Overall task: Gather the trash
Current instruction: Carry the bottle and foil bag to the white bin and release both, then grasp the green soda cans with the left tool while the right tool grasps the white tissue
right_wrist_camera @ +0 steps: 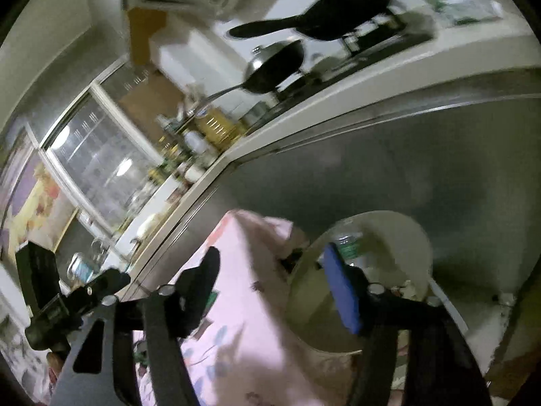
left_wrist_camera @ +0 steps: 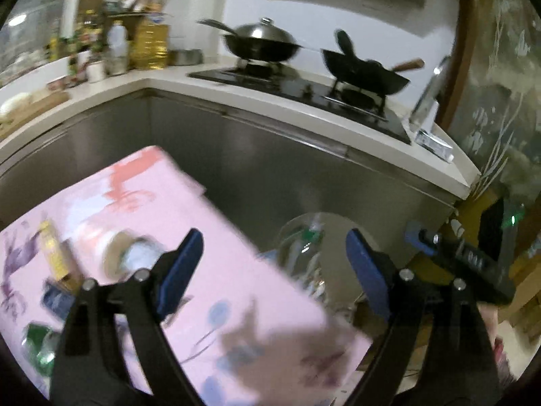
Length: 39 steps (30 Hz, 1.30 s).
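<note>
Currently I have both views blurred, so small detail is uncertain. My landmark is the pink flowered cloth (left_wrist_camera: 216, 237) covering a table in front of the steel cabinet fronts (left_wrist_camera: 270, 169).

My left gripper (left_wrist_camera: 270, 264) hangs over the near edge of that cloth with its blue pads spread wide and nothing between them: released. My right gripper (right_wrist_camera: 277, 287) is also unclenched; I see no item pressed between its pads, which stand above the cloth's edge and the bin.

Trash lies on the cloth's left part: a yellow carton (left_wrist_camera: 55, 257), a roll or cup-like item (left_wrist_camera: 125, 253) just beside it, a dark blue packet (left_wrist_camera: 55, 299) and a green crumpled item (left_wrist_camera: 40, 345) nearer the cloth's near corner. What each is, I cannot tell exactly.

Just off the cloth's right edge stands a round pale bin (right_wrist_camera: 399, 233), its rim close to the cloth. Inside it I see clear plastic bottles with green labels (left_wrist_camera: 309, 237).

Beyond the cloth, on the counter, a lidded wok (left_wrist_camera: 262, 42) and a second dark pan (left_wrist_camera: 365, 72) sit on the hob.
</note>
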Each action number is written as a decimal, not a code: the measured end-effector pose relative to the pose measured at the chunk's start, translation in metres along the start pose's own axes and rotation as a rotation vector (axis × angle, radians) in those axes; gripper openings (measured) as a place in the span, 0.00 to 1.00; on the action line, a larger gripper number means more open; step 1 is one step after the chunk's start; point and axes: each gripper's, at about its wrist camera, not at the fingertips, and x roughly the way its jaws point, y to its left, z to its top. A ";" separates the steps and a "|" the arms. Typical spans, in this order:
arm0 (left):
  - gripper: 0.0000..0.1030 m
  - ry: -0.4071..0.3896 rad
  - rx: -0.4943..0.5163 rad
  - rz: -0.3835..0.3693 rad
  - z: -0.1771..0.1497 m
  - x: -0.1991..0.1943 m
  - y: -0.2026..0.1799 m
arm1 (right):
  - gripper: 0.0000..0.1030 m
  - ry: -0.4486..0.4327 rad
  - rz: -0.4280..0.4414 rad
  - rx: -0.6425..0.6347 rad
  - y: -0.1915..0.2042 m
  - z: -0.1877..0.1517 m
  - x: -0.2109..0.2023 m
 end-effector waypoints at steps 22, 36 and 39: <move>0.80 0.174 -0.553 0.226 -0.139 -0.097 0.287 | 0.48 0.650 0.341 -0.177 0.223 -0.195 0.155; 0.42 0.130 -0.718 0.106 -0.154 -0.106 0.325 | 0.04 0.709 0.246 -0.435 0.274 -0.254 0.193; 0.42 0.062 -0.722 0.132 -0.152 -0.142 0.329 | 0.00 0.683 0.254 -0.410 0.269 -0.250 0.188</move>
